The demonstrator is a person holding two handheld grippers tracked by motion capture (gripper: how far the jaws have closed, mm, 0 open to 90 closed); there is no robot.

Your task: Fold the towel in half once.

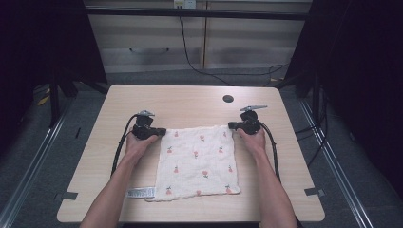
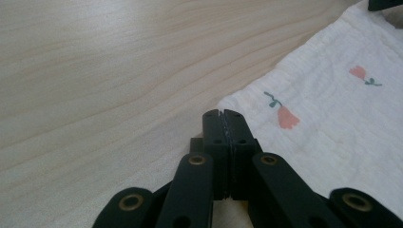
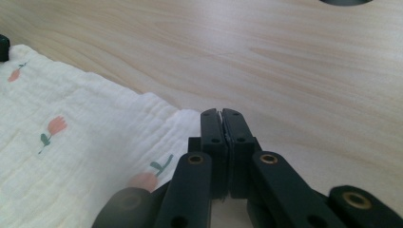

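Cloth (image 1: 198, 161) flat on table (image 1: 190, 102), left claw (image 1: 161, 131) and right claw (image 1: 231, 126) each pinched together on a far corner

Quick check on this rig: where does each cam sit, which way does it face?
High view: above the person's side, looking forward and down at the table; both forearms, left hand-held gripper and right hand-held gripper at the cloth.
Left gripper view: rides the left hand-held gripper, jaws together at the cloth's corner.
Right gripper view: rides the right hand-held gripper, jaws together at the opposite corner.
Shared: cloth and tabletop.
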